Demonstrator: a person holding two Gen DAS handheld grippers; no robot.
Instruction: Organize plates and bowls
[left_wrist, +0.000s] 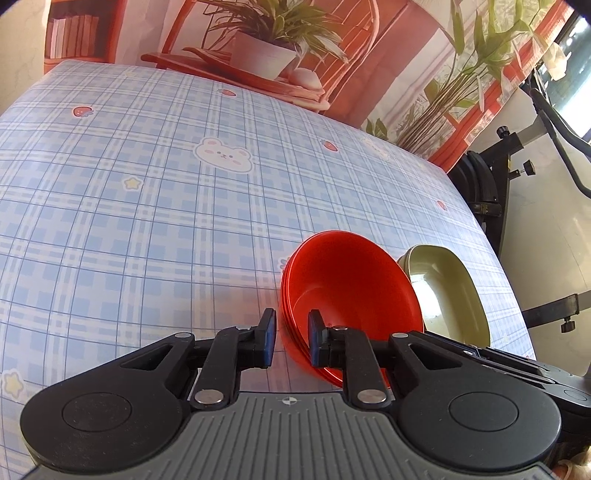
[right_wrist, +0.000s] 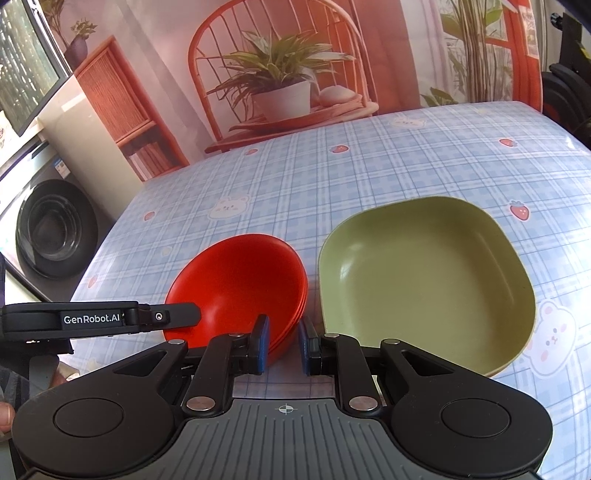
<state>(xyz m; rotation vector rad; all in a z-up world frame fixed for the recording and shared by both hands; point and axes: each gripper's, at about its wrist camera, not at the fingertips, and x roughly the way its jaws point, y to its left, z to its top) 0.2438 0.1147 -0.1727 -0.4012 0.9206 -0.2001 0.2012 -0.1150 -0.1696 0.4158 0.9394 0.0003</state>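
The stack of red bowls (right_wrist: 240, 284) rests on the blue plaid tablecloth (right_wrist: 369, 173) near the front of the table, with several nested rims visible along its side. Just beside it, on its right in the right wrist view, lies the olive-green square plate (right_wrist: 424, 284); a narrow strip of cloth separates the two, so they are near but not touching. In the left wrist view the red bowls (left_wrist: 351, 291) sit directly ahead of the fingers, with the green plate (left_wrist: 450, 295) behind them toward the table edge. The left gripper (left_wrist: 291, 338) has its jaws set to a narrow gap, straddling the near rim of the red bowls: one blue pad lies outside the bowl wall, the other inside it. Whether the pads press on the rim cannot be determined. The left gripper (right_wrist: 173, 317) also appears in the right wrist view, reaching in from the left over the bowl rim. The right gripper (right_wrist: 282, 345) holds nothing; its jaws stand narrowly apart, positioned low over the cloth in front of the gap between bowls and plate.
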